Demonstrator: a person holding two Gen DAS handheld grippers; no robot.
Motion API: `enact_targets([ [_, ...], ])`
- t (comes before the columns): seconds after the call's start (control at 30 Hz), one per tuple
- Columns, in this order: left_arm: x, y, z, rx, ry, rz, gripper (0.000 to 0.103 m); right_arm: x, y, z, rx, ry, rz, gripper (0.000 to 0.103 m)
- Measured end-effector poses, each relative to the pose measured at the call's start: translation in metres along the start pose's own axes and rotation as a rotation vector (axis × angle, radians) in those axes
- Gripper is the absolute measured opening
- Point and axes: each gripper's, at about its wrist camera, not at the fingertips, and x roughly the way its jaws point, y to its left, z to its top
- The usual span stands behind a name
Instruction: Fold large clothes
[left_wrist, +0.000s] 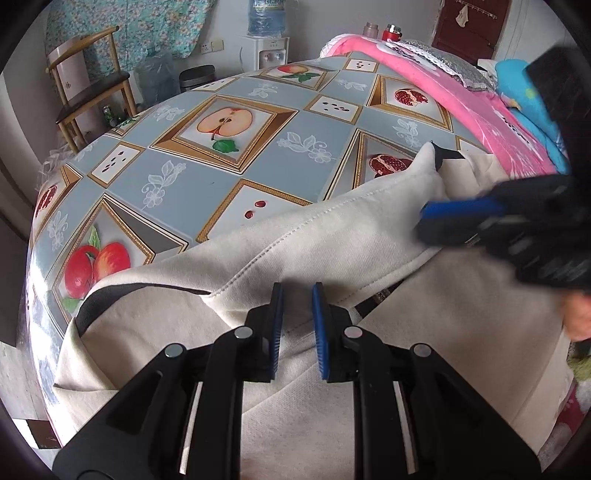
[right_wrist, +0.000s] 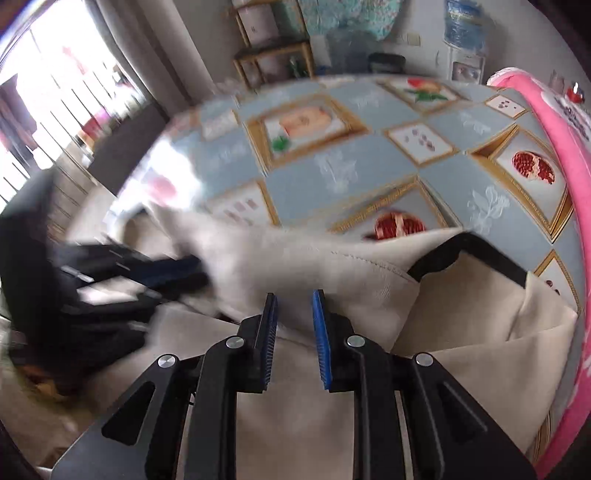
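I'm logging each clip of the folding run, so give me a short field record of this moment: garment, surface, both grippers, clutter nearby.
garment: cream garment with black trim, bunched in folds at the near edge of the table
surface: table under a fruit-print cover
left gripper: jaws apart, over the cloth
right gripper: jaws apart, over the cloth; blurred in the left view
nearby: pink blanket along the right side; wooden chair and water dispenser behind
fold state: not yet flat or folded
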Motion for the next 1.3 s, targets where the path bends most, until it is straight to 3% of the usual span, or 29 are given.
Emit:
enact_targets([
  [0.03, 0.0, 0.001, 0.0, -0.002, -0.003, -0.004, 0.017, -0.003, 0.002, -0.003, -0.012, -0.038, -0.004, 0.02],
  [0.13, -0.001, 0.003, -0.001, -0.007, -0.008, -0.015, 0.017, -0.015, 0.004, 0.0, 0.038, -0.036, -0.012, 0.02],
  [0.27, -0.002, 0.007, -0.004, -0.032, -0.024, -0.039, 0.017, -0.031, 0.025, 0.007, -0.007, -0.12, 0.07, 0.021],
  [0.47, -0.011, 0.012, -0.007, -0.07, -0.028, -0.045, 0.017, 0.001, 0.033, 0.01, -0.023, -0.099, 0.05, 0.021],
  [0.6, -0.03, 0.016, 0.0, -0.076, -0.105, -0.063, 0.017, 0.002, 0.031, 0.007, -0.024, -0.078, 0.045, 0.022],
  [0.73, -0.008, 0.02, 0.006, -0.08, -0.006, 0.023, 0.016, -0.014, 0.014, 0.004, 0.026, -0.103, 0.077, 0.024],
  [0.8, -0.006, 0.02, 0.0, -0.07, -0.005, 0.027, 0.016, -0.024, 0.001, -0.002, 0.033, -0.127, 0.015, 0.026],
  [0.87, -0.007, 0.02, -0.005, -0.065, -0.01, 0.035, 0.016, -0.013, -0.019, -0.01, 0.061, -0.068, -0.066, 0.028],
  [1.03, -0.018, 0.025, -0.007, -0.121, -0.012, 0.035, 0.018, -0.034, -0.04, -0.017, 0.183, -0.079, 0.02, 0.029],
  [1.1, -0.033, 0.026, -0.009, -0.139, -0.027, 0.06, 0.026, -0.066, -0.04, -0.024, 0.206, -0.141, 0.062, 0.036],
  [1.17, -0.06, 0.026, -0.016, -0.157, -0.068, 0.058, 0.035, -0.098, -0.039, -0.036, 0.212, -0.196, 0.076, 0.06],
  [1.3, -0.115, 0.02, -0.038, -0.201, -0.131, 0.06, 0.055, -0.151, -0.03, -0.072, 0.18, -0.25, 0.087, 0.072],
])
